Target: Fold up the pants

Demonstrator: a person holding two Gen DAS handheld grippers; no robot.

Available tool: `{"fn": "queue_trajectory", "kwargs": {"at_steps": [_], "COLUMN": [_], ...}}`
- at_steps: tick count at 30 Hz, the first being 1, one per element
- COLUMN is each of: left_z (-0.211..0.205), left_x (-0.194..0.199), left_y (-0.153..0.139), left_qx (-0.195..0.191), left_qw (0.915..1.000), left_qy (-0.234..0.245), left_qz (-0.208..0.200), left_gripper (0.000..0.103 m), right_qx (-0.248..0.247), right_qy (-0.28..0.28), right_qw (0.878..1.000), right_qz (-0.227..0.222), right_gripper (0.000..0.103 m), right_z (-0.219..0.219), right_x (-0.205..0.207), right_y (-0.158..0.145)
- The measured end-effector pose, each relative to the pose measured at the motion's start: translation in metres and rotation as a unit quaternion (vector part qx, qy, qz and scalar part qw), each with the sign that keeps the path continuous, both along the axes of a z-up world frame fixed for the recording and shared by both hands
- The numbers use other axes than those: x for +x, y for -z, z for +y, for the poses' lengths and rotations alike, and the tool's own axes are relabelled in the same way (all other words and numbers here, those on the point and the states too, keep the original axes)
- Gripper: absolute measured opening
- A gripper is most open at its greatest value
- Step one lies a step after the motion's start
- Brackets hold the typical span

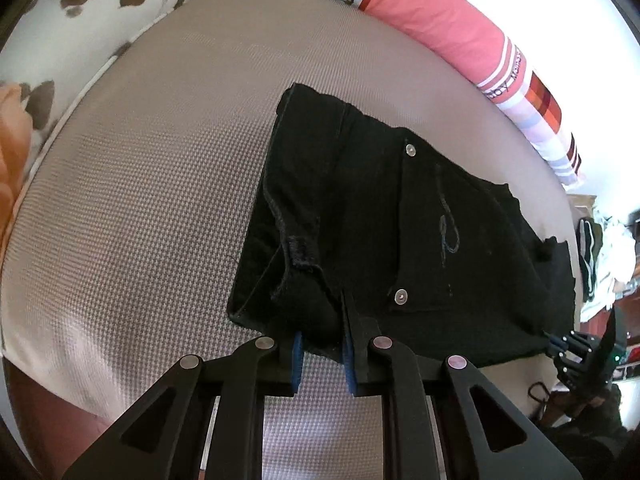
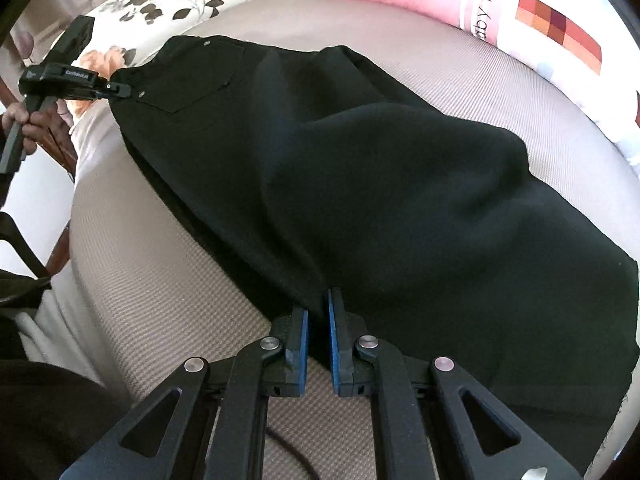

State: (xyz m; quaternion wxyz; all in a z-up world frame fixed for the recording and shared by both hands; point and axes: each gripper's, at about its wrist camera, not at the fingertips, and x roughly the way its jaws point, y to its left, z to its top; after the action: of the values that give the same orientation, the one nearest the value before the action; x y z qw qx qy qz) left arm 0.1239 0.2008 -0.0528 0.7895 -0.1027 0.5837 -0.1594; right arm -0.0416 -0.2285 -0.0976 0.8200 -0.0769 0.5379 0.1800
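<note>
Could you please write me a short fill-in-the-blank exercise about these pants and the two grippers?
1. The pants are ____ in colour.
2. The left gripper is shut on the end of the pants that has the ____.
3. The pants lie on a ____ mattress.
4. The right gripper is ____ on the pants.

Missing words: black; pocket; beige; shut

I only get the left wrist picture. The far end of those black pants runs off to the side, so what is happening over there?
Observer: The right hand-held gripper has pinched the near edge of the black pants between its blue pads.
Operator: Is the cloth flat at that end?
Observer: No, it billows up in a hump in front of that gripper.
Operator: And who holds my gripper?
Observer: A bare hand grips the handle of the left hand-held gripper, which bites the pants near the rear pocket.
</note>
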Motion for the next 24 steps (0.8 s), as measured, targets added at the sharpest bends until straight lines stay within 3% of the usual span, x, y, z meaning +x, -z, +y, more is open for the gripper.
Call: {"fn": "queue_trajectory", "kwargs": {"at_steps": [5, 8, 10, 11, 13, 16, 20, 24], "left_z": [-0.016, -0.018, -0.017, -0.015, -0.013, -0.024, -0.071, -0.141], "left_x": [-0.01, -0.016, -0.021, -0.026, -0.038, -0.057, -0.091, -0.111], "left_y": [0.009, 0.003, -0.005, -0.009, -0.022, -0.045, -0.07, -0.069], "left_qx": [0.071, 0.088, 0.103, 0.114, 0.133, 0.183, 0.166, 0.109], "left_qw": [0.9967, 0.9951, 0.9936, 0.992, 0.9882, 0.9733, 0.9563, 0.9391], "left_qy": [0.012, 0.007, 0.002, 0.003, 0.009, 0.02, 0.115, 0.229], "left_qz": [-0.036, -0.044, -0.047, -0.054, -0.075, -0.137, -0.212, -0.232], "left_gripper": [0.03, 0.039, 0.051, 0.051, 0.052, 0.052, 0.052, 0.052], "right_qx": [0.005, 0.011, 0.014, 0.016, 0.021, 0.03, 0.05, 0.062], "right_qy": [0.013, 0.023, 0.026, 0.027, 0.031, 0.045, 0.062, 0.077], "right_qw": [1.0, 1.0, 1.0, 0.999, 0.999, 0.999, 0.997, 0.995], "right_qz": [0.007, 0.011, 0.009, 0.009, 0.007, 0.008, -0.001, -0.007], "right_gripper": [0.009, 0.011, 0.011, 0.011, 0.012, 0.024, 0.027, 0.027], "right_z": [0.0, -0.002, -0.003, -0.004, -0.005, -0.009, -0.015, -0.019], "right_x": [0.007, 0.008, 0.008, 0.008, 0.007, 0.008, 0.009, 0.012], "right_y": [0.013, 0.012, 0.012, 0.012, 0.009, 0.007, 0.0, -0.005]}}
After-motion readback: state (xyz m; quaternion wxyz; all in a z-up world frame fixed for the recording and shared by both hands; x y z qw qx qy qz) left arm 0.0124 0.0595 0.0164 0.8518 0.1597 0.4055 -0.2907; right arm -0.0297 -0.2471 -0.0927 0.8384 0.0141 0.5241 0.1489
